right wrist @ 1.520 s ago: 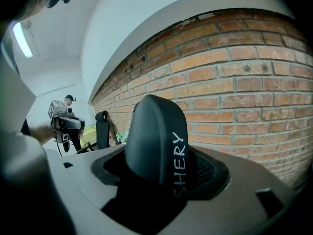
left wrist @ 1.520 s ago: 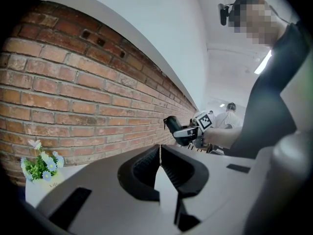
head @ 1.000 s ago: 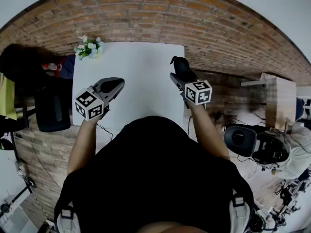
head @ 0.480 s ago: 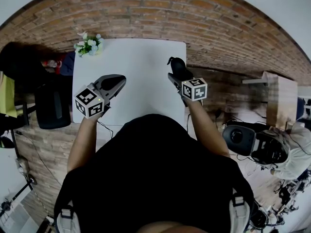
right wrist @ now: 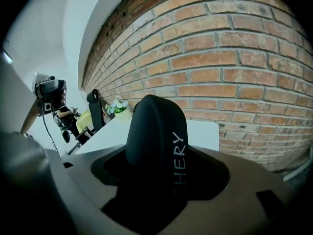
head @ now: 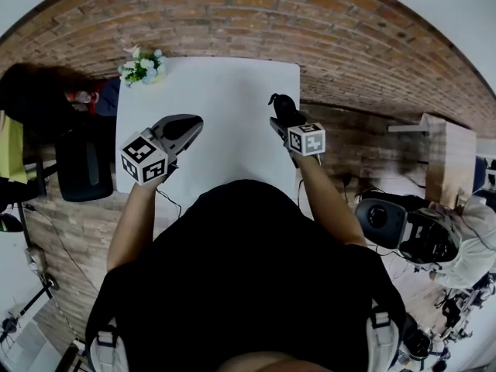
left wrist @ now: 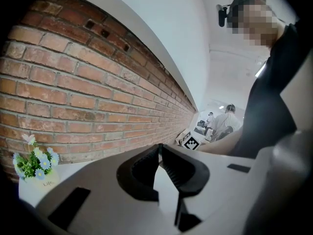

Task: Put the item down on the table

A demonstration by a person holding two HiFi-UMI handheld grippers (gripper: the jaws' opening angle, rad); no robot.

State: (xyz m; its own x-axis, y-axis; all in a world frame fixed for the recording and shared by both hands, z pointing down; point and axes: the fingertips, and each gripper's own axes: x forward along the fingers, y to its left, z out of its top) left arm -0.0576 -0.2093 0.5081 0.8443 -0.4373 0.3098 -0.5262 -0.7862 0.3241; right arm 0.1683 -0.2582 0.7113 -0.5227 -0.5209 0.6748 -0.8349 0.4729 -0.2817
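Note:
In the right gripper view, a black rounded item with white lettering down its side stands between the jaws of my right gripper, which is shut on it. The head view puts this gripper and the item over the right edge of the white table. My left gripper hovers over the table's left part. Its jaws meet with nothing between them in the left gripper view.
A small pot of flowers stands at the table's far left corner, also visible from the left gripper. A brick wall runs behind the table. A black chair stands to the left. A person and equipment are at the right.
The right gripper with the black item has edged slightly left and further over the table. The left gripper has barely shifted.

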